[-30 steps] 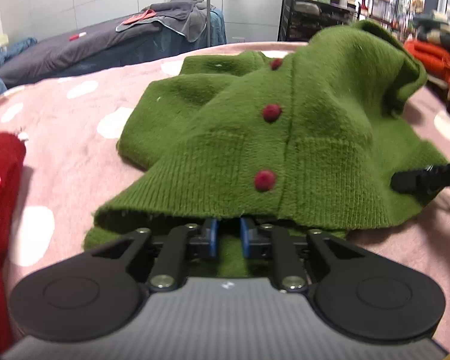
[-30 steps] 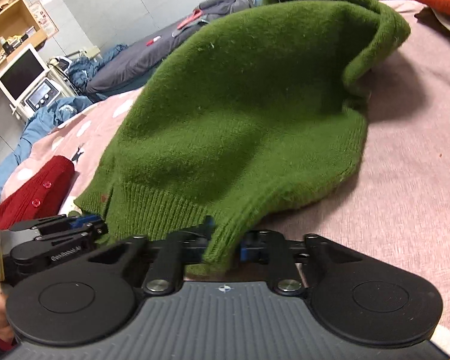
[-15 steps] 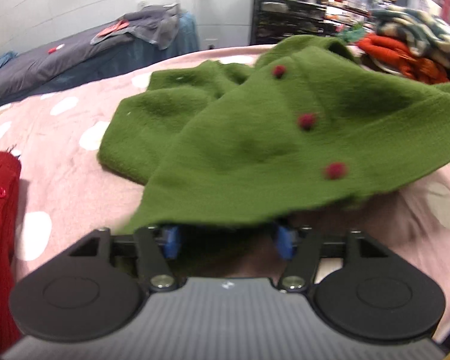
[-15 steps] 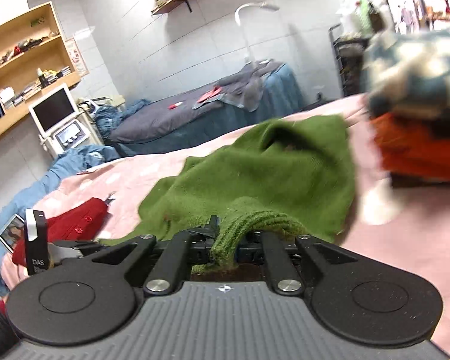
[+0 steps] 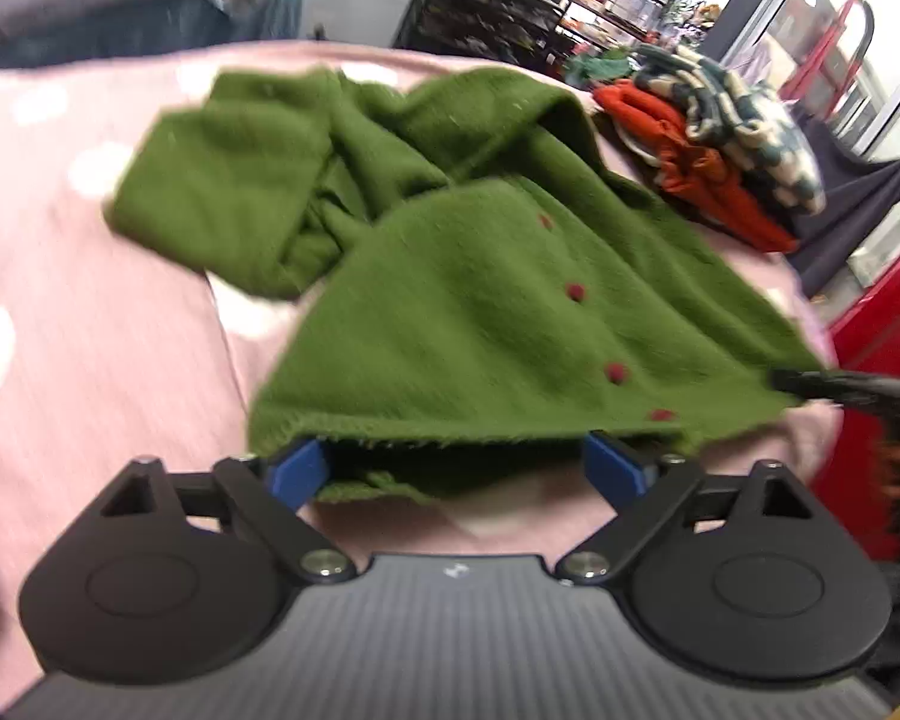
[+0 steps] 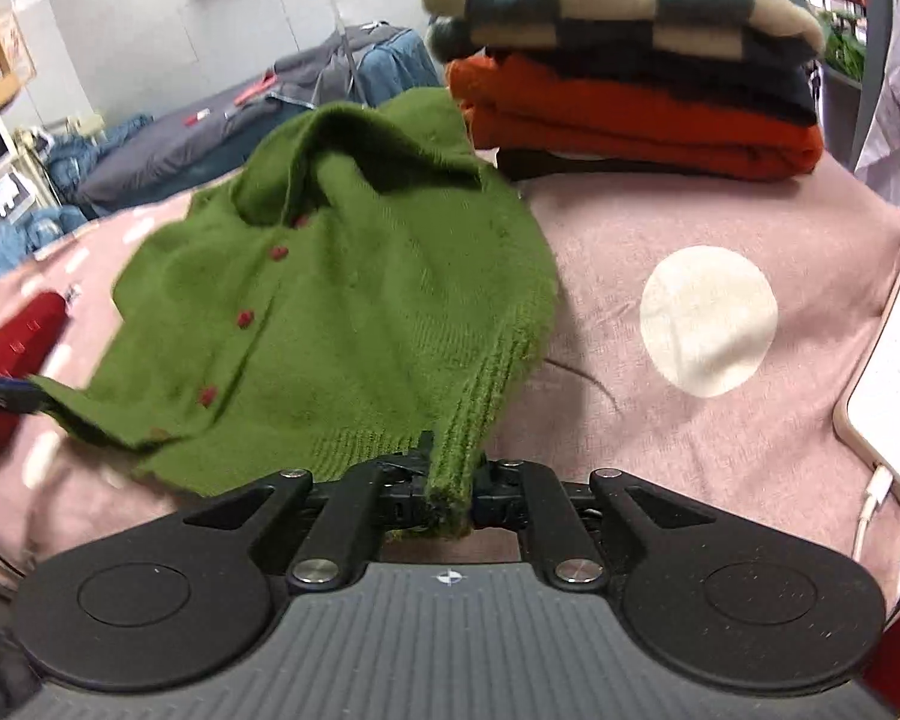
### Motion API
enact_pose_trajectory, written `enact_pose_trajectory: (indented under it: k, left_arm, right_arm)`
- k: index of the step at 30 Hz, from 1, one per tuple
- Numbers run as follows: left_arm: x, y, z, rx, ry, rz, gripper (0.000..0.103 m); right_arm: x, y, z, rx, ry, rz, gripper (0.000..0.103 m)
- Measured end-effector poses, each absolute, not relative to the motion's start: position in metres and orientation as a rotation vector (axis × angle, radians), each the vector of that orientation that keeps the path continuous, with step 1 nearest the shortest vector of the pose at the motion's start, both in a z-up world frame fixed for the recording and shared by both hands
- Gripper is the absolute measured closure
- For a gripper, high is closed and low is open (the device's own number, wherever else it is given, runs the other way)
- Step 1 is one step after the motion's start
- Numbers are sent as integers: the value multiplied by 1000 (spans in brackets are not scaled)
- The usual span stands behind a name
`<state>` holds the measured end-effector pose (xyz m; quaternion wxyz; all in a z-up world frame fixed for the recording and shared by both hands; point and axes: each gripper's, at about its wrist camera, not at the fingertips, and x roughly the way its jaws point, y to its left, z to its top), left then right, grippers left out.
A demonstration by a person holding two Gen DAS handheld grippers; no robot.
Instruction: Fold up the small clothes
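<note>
Right claw (image 6: 450, 492) clamps green cardigan (image 6: 330, 312) hem; left claw (image 5: 459, 468) opening, its tips seemingly cloth-hidden.

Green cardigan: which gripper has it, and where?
Right gripper pinches the green cardigan at its ribbed hem corner. Left gripper is opening, pads off it.

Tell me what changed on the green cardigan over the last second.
The left gripper let go of the green cardigan; its jaws are opening, hem loose between them. The right gripper pulled its corner toward the folded stack. Its grip stayed shut.
</note>
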<state>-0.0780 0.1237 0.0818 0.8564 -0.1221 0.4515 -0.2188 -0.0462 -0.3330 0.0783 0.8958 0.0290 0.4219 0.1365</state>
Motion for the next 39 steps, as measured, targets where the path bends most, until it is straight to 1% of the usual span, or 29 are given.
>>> enact_pose_trajectory:
  k: [1, 2, 3, 4, 6, 8, 9, 10, 11, 12, 13, 15, 16, 17, 21, 25, 29, 30, 31, 32, 36, 38, 39]
  left_arm:
    - [-82, 128, 84, -267, 951, -466, 9]
    - [-86, 133, 86, -269, 953, -462, 9]
    - [-88, 136, 87, -264, 958, -444, 8]
    - [-90, 140, 90, -257, 956, -414, 5]
    - [-91, 152, 95, -281, 931, -383, 1]
    - [-91, 167, 97, -352, 897, -372, 0]
    - [-89, 171, 95, -385, 886, -343, 0]
    - [-85, 172, 91, -389, 902, -313, 0]
    - [-79, 170, 86, -382, 921, -308, 0]
    - [-74, 166, 81, -376, 928, -317, 0]
    - [-70, 160, 74, -376, 935, -321, 0]
    - [-61, 144, 61, -371, 955, -347, 0]
    - [-59, 137, 56, -363, 958, -348, 0]
    - [-57, 131, 51, -354, 965, -334, 1]
    - [-59, 114, 37, -319, 981, -279, 1]
    - [-71, 118, 33, -297, 1010, -191, 1]
    - [-76, 139, 30, -424, 1013, -191, 2]
    - [-75, 142, 31, -455, 1010, -208, 7]
    - [-74, 141, 31, -474, 1010, -236, 17]
    - [-71, 136, 31, -476, 1014, -262, 21]
    - [-61, 112, 27, -376, 1000, -259, 22]
    - [-58, 107, 26, -373, 981, -247, 28]
    - [-58, 107, 27, -368, 971, -239, 42]
  right_arm:
    - [-46, -332, 79, 42, 880, 279, 87]
    - [-47, -330, 82, 35, 877, 269, 79]
    - [-46, -330, 83, 21, 872, 262, 75]
    - [-46, -332, 84, -5, 869, 256, 75]
    - [-44, -334, 86, -55, 861, 231, 71]
    - [-46, -339, 87, -50, 861, 223, 70]
    - [-46, -343, 88, -33, 857, 216, 65]
    - [-47, -345, 90, -20, 846, 205, 63]
    - [-48, -345, 93, -19, 837, 199, 58]
    - [-49, -345, 95, -26, 831, 197, 47]
    - [-49, -343, 97, -31, 826, 199, 40]
    - [-48, -339, 99, -41, 814, 217, 17]
    - [-48, -337, 99, -46, 810, 221, 10]
    - [-48, -336, 99, -52, 807, 221, 2]
    - [-45, -339, 95, -26, 822, 204, 0]
    - [-44, -342, 90, 30, 845, 211, 0]
    - [-44, -336, 82, 33, 870, 242, 0]
    - [-42, -334, 79, 34, 880, 249, 0]
    - [-41, -331, 77, 38, 887, 255, 0]
    - [-40, -329, 75, 43, 891, 262, 0]
    - [-39, -321, 72, 26, 888, 267, 0]
    - [-39, -320, 71, 12, 882, 274, 0]
    - [-39, -320, 70, 8, 877, 277, 0]
